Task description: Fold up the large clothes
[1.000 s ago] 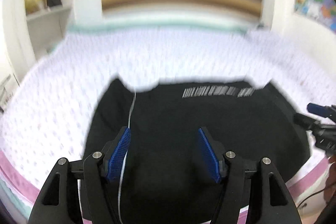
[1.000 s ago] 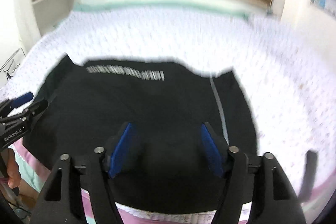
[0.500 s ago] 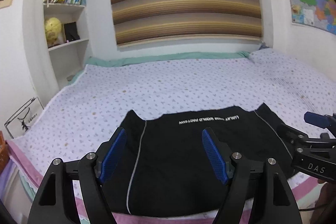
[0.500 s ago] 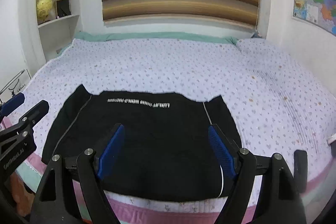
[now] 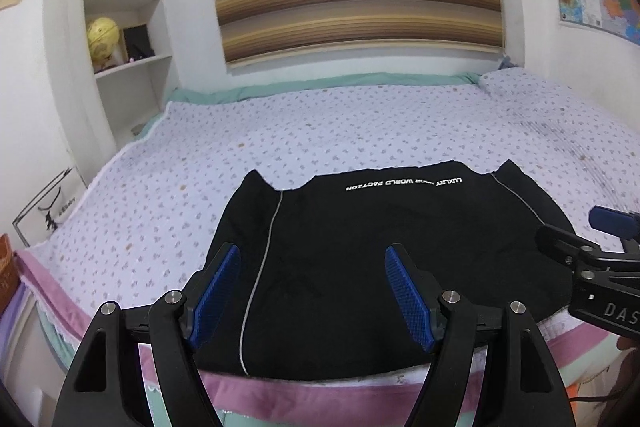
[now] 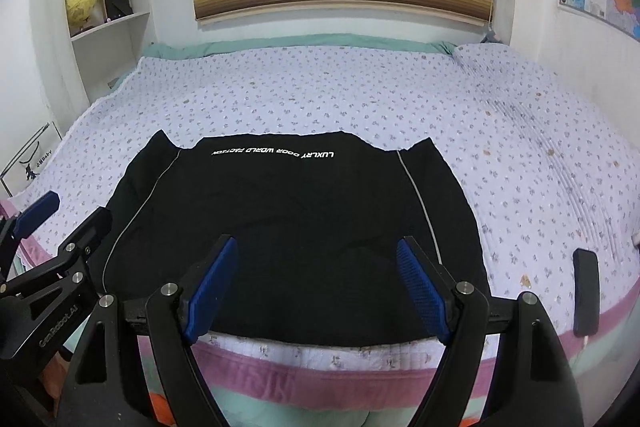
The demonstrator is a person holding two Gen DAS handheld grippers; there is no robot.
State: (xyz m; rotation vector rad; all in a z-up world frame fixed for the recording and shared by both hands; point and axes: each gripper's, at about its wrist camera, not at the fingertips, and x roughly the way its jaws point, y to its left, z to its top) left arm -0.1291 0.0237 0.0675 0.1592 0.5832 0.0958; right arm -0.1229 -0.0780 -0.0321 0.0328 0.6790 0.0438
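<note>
A black garment (image 5: 360,227) with white lettering and thin pale piping lies folded flat on the bed, near its front edge; it also fills the middle of the right wrist view (image 6: 300,207). My left gripper (image 5: 313,249) hovers over the garment's near left part, open, with nothing between its blue pads. My right gripper (image 6: 316,241) hovers over the near right part, likewise open and empty. Each gripper shows at the other view's edge: the right gripper (image 5: 580,229), the left gripper (image 6: 72,213). Neither touches the cloth.
The bed (image 5: 360,119) has a pale floral cover and a pink front border. A dark phone (image 6: 586,291) lies on the bed's front right. White shelves (image 5: 128,27) with books and a yellow globe stand left. A striped blind and a wall map are behind.
Both grippers have drawn back from the garment and tipped up, so more of the room shows. Their jaws stand a little wider. The garment lies still.
</note>
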